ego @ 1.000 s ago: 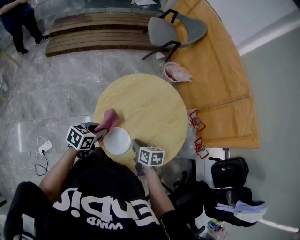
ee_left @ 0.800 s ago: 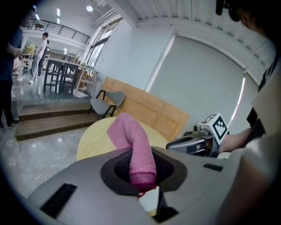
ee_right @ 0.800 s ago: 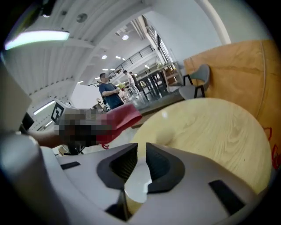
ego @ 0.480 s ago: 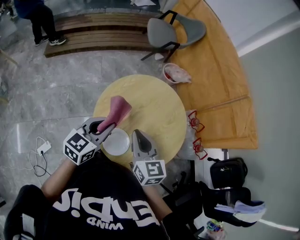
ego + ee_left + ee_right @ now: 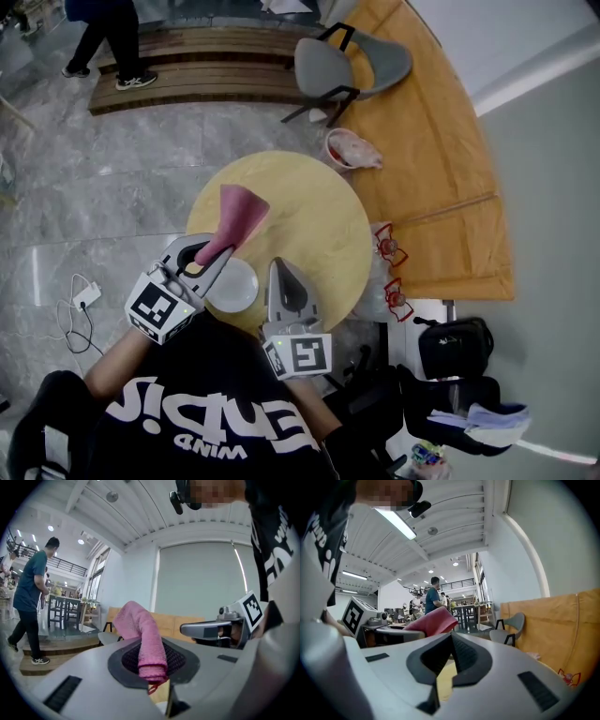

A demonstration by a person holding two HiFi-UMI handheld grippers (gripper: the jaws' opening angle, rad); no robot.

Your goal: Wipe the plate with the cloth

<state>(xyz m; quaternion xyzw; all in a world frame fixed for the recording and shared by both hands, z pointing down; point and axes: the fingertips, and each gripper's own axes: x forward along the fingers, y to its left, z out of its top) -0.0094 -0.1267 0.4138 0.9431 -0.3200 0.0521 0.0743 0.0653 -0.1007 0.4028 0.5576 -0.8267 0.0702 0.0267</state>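
Left gripper sits at the 8 o'clock edge of the round wooden table and points toward 1 o'clock. Its fingers are clamped on one end of the pink cloth. The rest of the cloth sticks out past the tips toward 1 o'clock, over the table's 10 o'clock part. In the left gripper view the cloth stands up from between the pads and its free end droops over.

White plate lies on the table near the 7 o'clock edge, just at 4 o'clock of the left gripper's tips. The gripper partly overlaps its rim. The cloth is at 12 o'clock of the plate and does not touch it.

Right gripper is at the table's 6 o'clock edge, pointing to 12, just at 3 o'clock of the plate. Its fingers are together at the tips with nothing between them; the right gripper view shows only tabletop under the pads. Can't tell whether it touches the plate.

Off the table: a bowl with something pinkish in it at the table's 1 o'clock, a grey chair beyond it at 12 to 1 o'clock, a wooden bench at 11 o'clock with a person walking by it. A black bag is on the floor at 4 o'clock.
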